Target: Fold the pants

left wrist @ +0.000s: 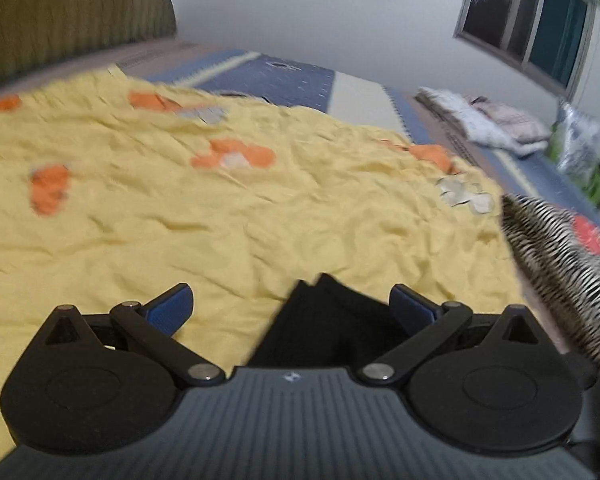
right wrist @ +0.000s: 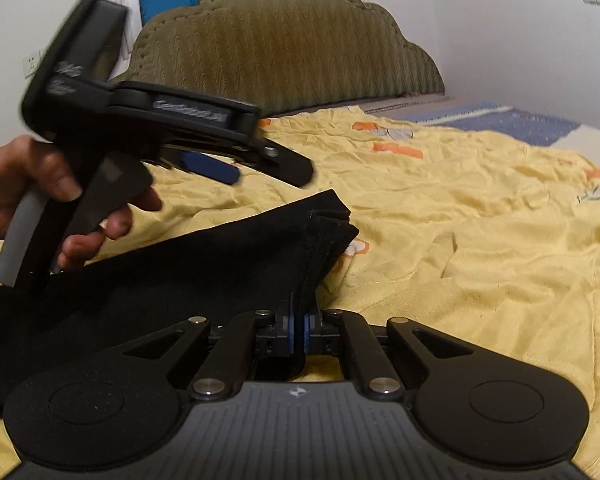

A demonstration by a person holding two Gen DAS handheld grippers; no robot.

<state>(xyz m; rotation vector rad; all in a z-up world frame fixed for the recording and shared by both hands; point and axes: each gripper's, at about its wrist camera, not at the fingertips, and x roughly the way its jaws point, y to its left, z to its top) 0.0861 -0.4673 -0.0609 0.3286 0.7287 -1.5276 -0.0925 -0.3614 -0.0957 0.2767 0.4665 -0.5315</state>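
Over the yellow sheet (right wrist: 480, 240), right fingers (right wrist: 288, 328) pinching black pants (right wrist: 220, 264); left fingers (left wrist: 172, 308) spread, empty.

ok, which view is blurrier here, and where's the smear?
Left wrist view: the yellow bedsheet and zebra-striped cloth are streaked; its own fingers look sharper. Right wrist view: mostly crisp on the black pants; only the left gripper is blurred.
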